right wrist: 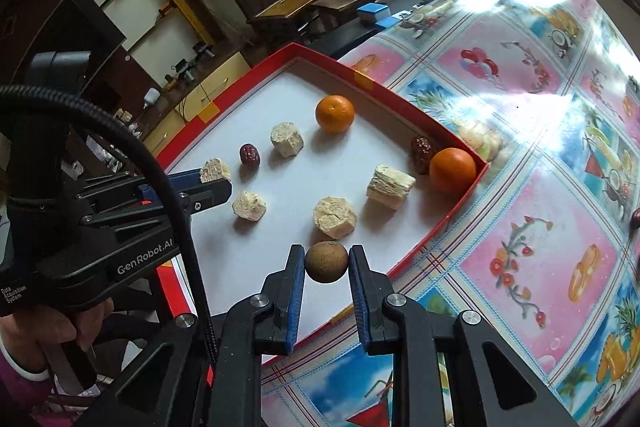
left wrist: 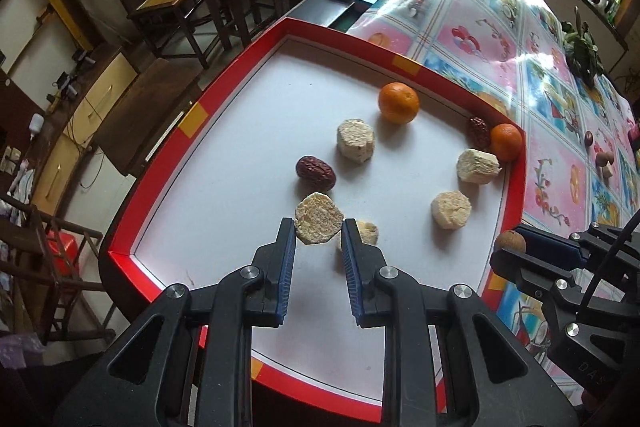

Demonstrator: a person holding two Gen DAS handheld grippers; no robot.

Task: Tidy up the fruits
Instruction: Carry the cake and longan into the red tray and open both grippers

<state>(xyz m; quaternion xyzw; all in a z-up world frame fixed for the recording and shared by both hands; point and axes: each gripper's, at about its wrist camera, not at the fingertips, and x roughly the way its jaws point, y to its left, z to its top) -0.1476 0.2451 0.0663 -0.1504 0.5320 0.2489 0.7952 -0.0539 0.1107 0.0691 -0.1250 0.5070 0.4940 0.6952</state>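
Left tool (left wrist: 319,231): angled steeply down, blue pads closed on a pale chunk (left wrist: 319,223) held at the fingertips. Right tool (right wrist: 327,262): likewise tilted down, jaws clamped on a brown ball (right wrist: 327,262) between the fingertips. In the right wrist view a hand (right wrist: 86,327) grips the left tool's handle at lower left, a cable looping over its body.

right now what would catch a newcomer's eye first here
The red-rimmed tray with two bright oranges, one at its far wall and one in the corner. Nearer, the right hand-held gripper pinches a brown round fruit, and the left hand-held gripper clamps a pale chunk.
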